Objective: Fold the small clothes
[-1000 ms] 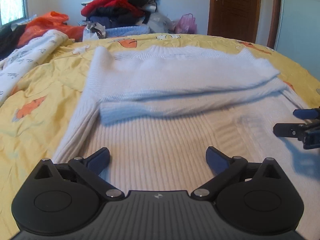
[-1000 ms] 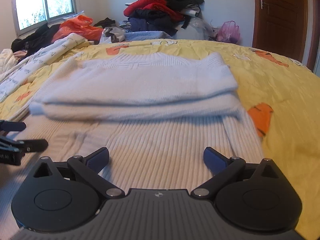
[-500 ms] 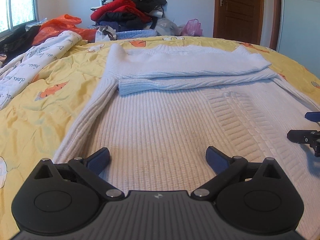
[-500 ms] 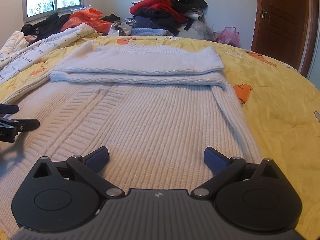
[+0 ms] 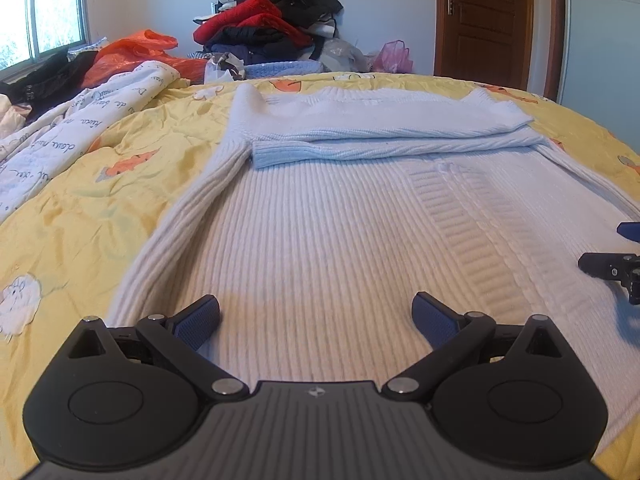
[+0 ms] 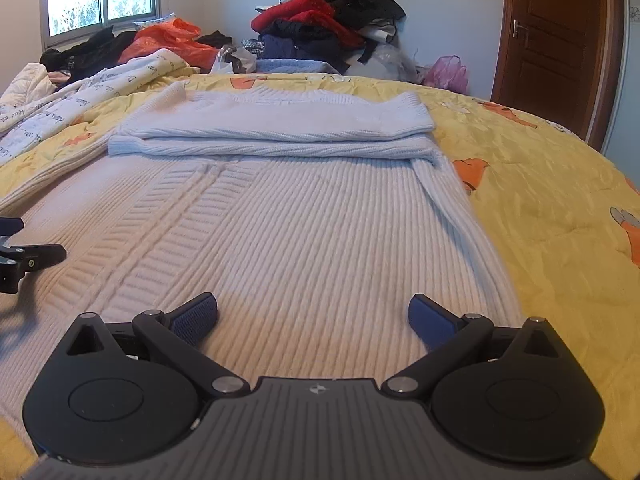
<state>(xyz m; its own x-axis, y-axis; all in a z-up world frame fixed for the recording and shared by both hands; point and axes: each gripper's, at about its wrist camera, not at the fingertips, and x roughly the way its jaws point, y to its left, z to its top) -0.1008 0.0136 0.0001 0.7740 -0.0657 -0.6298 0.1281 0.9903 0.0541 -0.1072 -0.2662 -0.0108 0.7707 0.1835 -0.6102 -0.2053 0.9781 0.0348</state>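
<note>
The white sweater [image 5: 340, 232] is spread on the bed [image 5: 80, 216], sleeves crossed at upper centre; body folds are left, with both hand-held grippers, left [image 5: 316, 316] and right [image 6: 313, 314], released.

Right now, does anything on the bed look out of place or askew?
Nothing stands out. The white sweater lies flat on the yellow bedspread, both sleeves folded across its far part. Both grippers, left and right, are open above its near part.
</note>
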